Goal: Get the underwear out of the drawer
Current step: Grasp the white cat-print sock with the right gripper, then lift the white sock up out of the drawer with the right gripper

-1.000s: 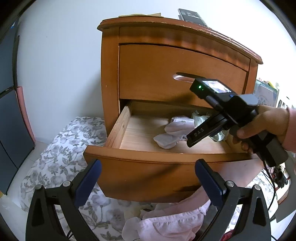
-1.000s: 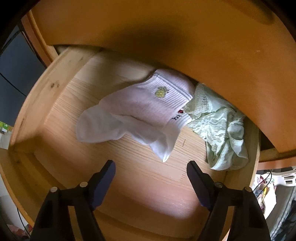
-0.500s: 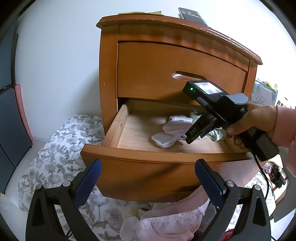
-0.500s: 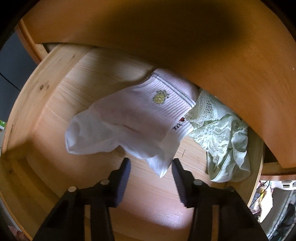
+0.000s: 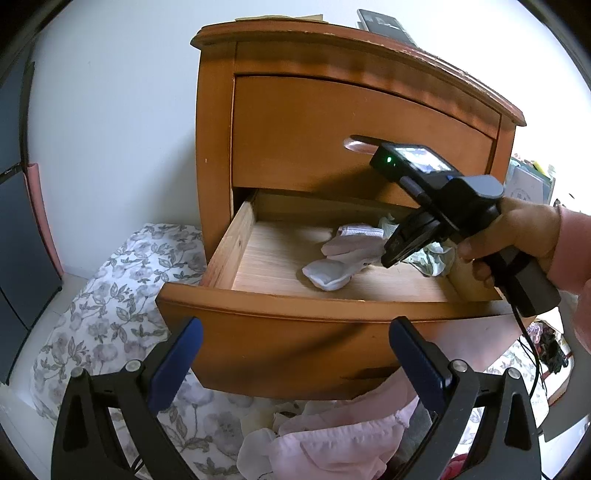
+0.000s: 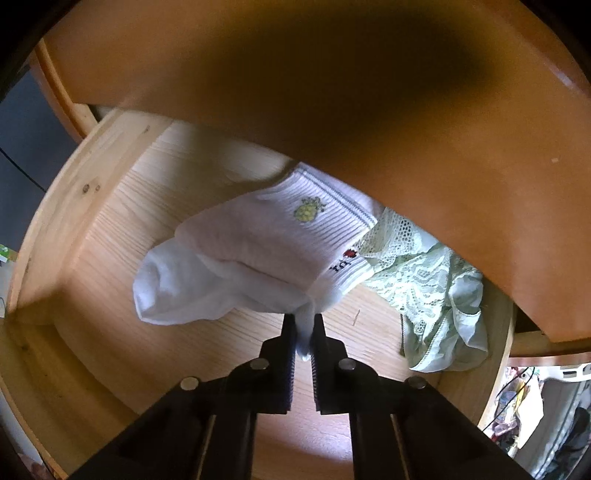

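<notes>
Lying on floral bedding [image 5: 110, 317], pink clothes [image 5: 332, 443] below nightstand [image 5: 295, 147].

Open lower drawer [image 5: 236, 254] of the wooden nightstand [image 5: 214, 155] is carrying the load: pale wood floor, sitting pulled well out under the closed upper drawer [image 5: 332, 125]. Lying directly on the drawer floor: a pair of white socks [image 6: 236, 258] near the middle, one with a small pineapple motif on the ribbed cuff, and pale green lace underwear [image 6: 436, 295] bunching up against the right wall, touching the sock cuffs. Nightstand top is holding a dark flat item [image 5: 384, 26] and some paper [image 5: 284, 17] at the back edge. In front of and below the nightstand, a floral-print bed cover [image 5: 110, 314] is carrying a heap of pink and white garments [image 5: 332, 443].
</notes>
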The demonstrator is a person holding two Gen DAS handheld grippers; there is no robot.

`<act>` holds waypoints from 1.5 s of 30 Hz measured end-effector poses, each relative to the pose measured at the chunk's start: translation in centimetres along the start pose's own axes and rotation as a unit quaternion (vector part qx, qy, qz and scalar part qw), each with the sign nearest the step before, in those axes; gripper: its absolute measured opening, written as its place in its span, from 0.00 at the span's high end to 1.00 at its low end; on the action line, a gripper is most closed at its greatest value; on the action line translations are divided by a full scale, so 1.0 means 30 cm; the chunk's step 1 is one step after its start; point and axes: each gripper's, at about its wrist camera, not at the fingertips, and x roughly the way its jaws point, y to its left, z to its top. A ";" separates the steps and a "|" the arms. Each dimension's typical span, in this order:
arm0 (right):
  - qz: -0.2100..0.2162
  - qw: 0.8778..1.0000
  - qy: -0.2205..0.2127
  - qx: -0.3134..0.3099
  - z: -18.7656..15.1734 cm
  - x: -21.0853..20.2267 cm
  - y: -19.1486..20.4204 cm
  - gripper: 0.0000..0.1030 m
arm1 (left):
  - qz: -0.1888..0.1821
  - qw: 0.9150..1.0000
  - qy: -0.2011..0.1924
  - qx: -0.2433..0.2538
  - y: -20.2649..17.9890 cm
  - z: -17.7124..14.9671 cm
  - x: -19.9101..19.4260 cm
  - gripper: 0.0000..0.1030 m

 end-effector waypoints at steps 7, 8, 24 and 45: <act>-0.007 1.000 -0.018 0.005 -0.010 -0.063 0.002 0.93 | 0.002 1.000 0.004 0.003 -0.004 -0.002 0.003 0.02; -0.008 1.000 -0.020 0.005 -0.010 -0.071 0.002 0.93 | 0.003 1.000 0.003 0.004 -0.005 -0.002 0.002 0.02; -0.028 0.998 -0.055 0.024 -0.069 -0.255 -0.016 0.94 | 0.008 1.000 0.004 0.009 -0.009 -0.004 0.004 0.02; -0.052 0.991 -0.123 0.030 -0.151 -0.501 -0.035 0.94 | 0.016 1.000 0.003 0.006 -0.009 -0.008 -0.004 0.02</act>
